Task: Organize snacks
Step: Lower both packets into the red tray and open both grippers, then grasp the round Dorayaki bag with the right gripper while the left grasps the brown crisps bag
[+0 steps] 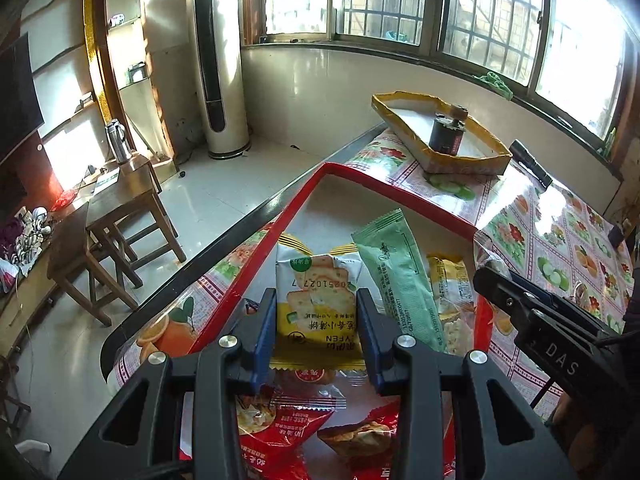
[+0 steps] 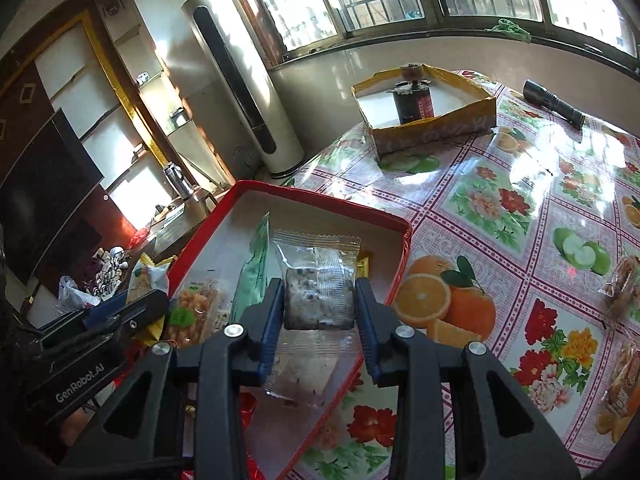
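The tabletop (image 2: 520, 216) is covered with a glossy cloth printed with fruits and flowers. At its 9 o'clock side stands a red tray (image 2: 404, 248) with a white floor, which holds several snack packets. At 12 o'clock from it stands a yellow box (image 2: 432, 128) with a dark can (image 2: 412, 102) inside, and a black flashlight (image 2: 554, 102) lies at 2 o'clock.

The left gripper (image 1: 316, 312) is over the tray, and its blue fingers (image 1: 266, 328) are closed on the two sides of a yellow cracker packet (image 1: 316, 300). Just beside this packet, at 3 o'clock, a green packet (image 1: 396, 272) lies in the tray, and red packets (image 1: 280, 436) lie at 6 o'clock.

The right gripper (image 2: 318, 304) holds a clear packet (image 2: 320, 292) with a dark square bar inside, above the near right corner of the tray; its fingers (image 2: 274, 312) press on both sides of it. More clear-wrapped snacks (image 2: 622, 384) lie on the tabletop at 4 o'clock.
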`<action>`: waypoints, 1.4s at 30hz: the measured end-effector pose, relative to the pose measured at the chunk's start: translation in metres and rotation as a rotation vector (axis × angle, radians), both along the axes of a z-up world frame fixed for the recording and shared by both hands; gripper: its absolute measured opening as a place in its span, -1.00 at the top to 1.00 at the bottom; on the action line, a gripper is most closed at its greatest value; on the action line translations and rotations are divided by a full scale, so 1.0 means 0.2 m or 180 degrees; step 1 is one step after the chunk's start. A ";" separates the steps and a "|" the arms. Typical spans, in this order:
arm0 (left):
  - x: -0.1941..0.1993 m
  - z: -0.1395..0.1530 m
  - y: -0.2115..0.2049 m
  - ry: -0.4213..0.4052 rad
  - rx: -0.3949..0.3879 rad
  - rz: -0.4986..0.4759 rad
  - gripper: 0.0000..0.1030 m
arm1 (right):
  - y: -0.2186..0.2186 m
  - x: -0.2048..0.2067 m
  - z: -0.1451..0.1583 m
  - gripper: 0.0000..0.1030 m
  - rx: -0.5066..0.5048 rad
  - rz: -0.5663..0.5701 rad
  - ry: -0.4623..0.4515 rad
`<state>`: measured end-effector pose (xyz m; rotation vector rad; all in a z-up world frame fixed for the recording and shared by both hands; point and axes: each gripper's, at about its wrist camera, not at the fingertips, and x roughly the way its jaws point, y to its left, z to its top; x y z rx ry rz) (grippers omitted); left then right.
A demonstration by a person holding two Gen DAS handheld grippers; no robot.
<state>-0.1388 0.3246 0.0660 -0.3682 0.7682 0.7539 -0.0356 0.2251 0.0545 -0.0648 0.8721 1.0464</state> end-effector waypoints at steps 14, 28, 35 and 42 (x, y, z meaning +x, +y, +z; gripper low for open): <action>0.09 -0.08 0.07 0.0162 0.0014 0.0075 0.26 | 0.16 0.09 -0.09 0.28 -0.0127 0.0064 0.0060; 0.07 -0.04 0.09 0.0090 -0.0052 0.0161 -0.16 | 0.14 0.12 -0.11 0.00 -0.0091 0.0067 0.0104; 0.12 0.01 0.00 0.0024 -0.0049 0.0061 -0.23 | -0.06 0.14 -0.03 -0.04 0.0101 -0.0104 0.0116; 0.25 0.04 -0.21 0.0025 0.0004 -0.0338 -0.23 | -0.45 0.17 -0.05 -0.07 0.0116 -0.0509 0.0134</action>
